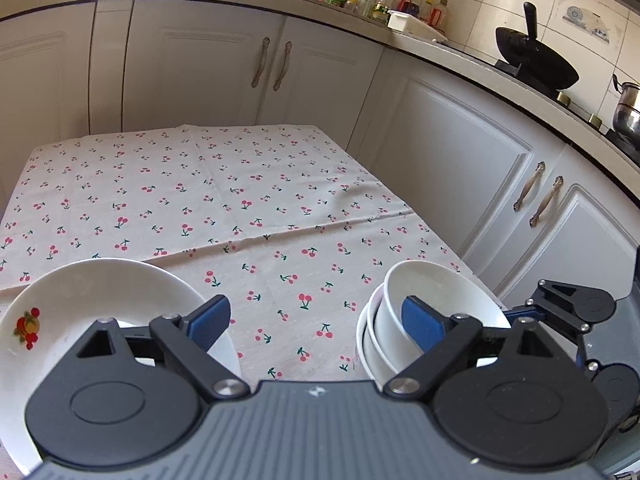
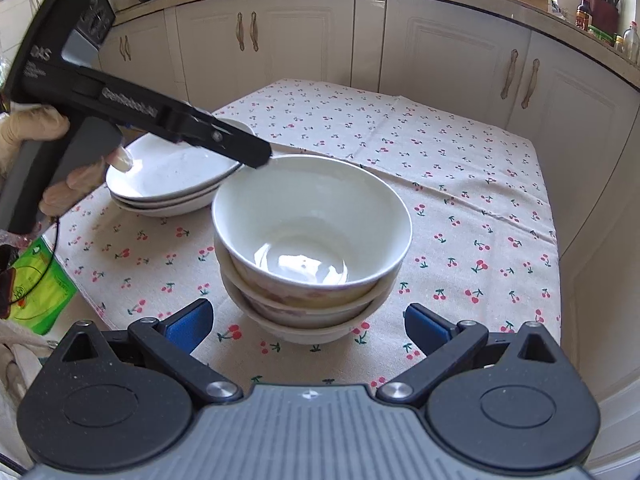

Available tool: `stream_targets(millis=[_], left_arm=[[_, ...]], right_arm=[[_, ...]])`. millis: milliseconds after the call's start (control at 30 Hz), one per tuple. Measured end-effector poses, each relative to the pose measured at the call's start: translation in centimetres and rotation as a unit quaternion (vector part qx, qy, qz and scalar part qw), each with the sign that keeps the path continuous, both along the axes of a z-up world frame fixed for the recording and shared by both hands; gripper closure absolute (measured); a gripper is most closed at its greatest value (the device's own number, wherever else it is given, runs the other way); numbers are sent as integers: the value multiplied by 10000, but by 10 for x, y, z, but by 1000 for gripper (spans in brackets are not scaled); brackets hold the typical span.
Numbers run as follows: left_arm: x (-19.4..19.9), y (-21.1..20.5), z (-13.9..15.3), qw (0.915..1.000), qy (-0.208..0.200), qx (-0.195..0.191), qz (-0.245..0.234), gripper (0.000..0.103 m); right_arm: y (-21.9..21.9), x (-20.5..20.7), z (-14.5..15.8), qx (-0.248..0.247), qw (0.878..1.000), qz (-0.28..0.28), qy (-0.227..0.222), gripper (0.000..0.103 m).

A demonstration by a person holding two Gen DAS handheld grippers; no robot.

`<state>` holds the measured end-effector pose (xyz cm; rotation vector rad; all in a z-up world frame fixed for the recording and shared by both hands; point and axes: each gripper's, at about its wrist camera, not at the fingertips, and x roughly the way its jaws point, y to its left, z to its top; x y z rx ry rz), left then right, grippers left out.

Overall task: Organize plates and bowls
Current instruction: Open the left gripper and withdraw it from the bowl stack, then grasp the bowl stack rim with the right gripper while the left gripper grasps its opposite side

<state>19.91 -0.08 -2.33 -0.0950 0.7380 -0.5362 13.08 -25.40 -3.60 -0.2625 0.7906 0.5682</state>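
the left gripper (image 1: pixel 316 326) is wide open and holds nothing; the right gripper (image 2: pixel 308 326) is wide open too, with nothing in it; the stack of bowls (image 2: pixel 312 240) sits just in front of the right gripper, between its two blue pads (image 2: pixel 188 326), three white bowls one inside the other; for the left gripper the same bowls are close on its right side; the stack of plates (image 2: pixel 172 172) is on the left gripper's left side, and the top plate has a little fruit picture; both stacks rest on the cherry tablecloth (image 1: pixel 248 200); the bowls and plates look hard, smooth and shiny, so i think they can slip and could break if they fall; a stack of three is likely heavy; the best place to grab a bowl is its rim, one pad inside and one outside; grab a plate by its edge.
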Motion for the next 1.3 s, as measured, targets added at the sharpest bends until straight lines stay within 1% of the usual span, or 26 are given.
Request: stream_targets(millis=[67, 167, 300, 333, 467, 633, 700, 767, 800, 833, 900, 1067, 1200, 1300], left_arm=[[-7, 0, 5, 9998, -42, 77, -167, 11], [-22, -7, 10, 9979, -104, 347, -543, 8], [-40, -21, 10, 9911, -167, 724, -1108, 7], [-44, -26, 8, 9881, -166, 830, -1286, 7], [-46, -44, -12, 9768, 83, 1212, -1766, 7], [-43, -59, -44, 9662, 370, 1572, -2007, 7], [-41, -63, -53, 9620, 369, 1711, -2096, 7], [-40, -69, -58, 9578, 262, 1955, -2090, 5], [-40, -71, -59, 9563, 221, 1982, -2140, 3], [-38, -72, -60, 9555, 270, 1988, -2161, 0], [-36, -72, -60, 9562, 280, 1972, -2143, 0], [-33, -71, -61, 9528, 171, 1957, -2314, 0], [-30, -74, -60, 9519, 264, 1993, -2314, 1], [-31, -74, -56, 9451, -9, 2081, -2520, 2]], right_arm=[[0, 0, -6, -143, 9999, -22, 0, 0], [2, 2, -20, -450, 9990, -14, 13, 0], [4, 3, -35, -764, 9970, 93, 49, 0], [4, 4, -37, -819, 9966, 113, 54, 0], [1, 6, -39, -737, 9970, 194, 101, 0], [-5, 10, -42, -549, 9980, 238, 193, 0], [-10, 12, -43, -391, 9985, 174, 334, 0], [-10, 11, -44, -374, 9986, 234, 291, 0], [-10, 11, -44, -367, 9986, 237, 290, 0], [-11, 11, -44, -350, 9987, 236, 284, 0], [-11, 10, -45, -339, 9987, 261, 261, 0], [-12, 9, -45, -299, 9988, 327, 231, 0], [-10, 13, -43, -362, 9984, 344, 256, 0], [-9, 16, -42, -454, 9973, 574, 117, 0]])
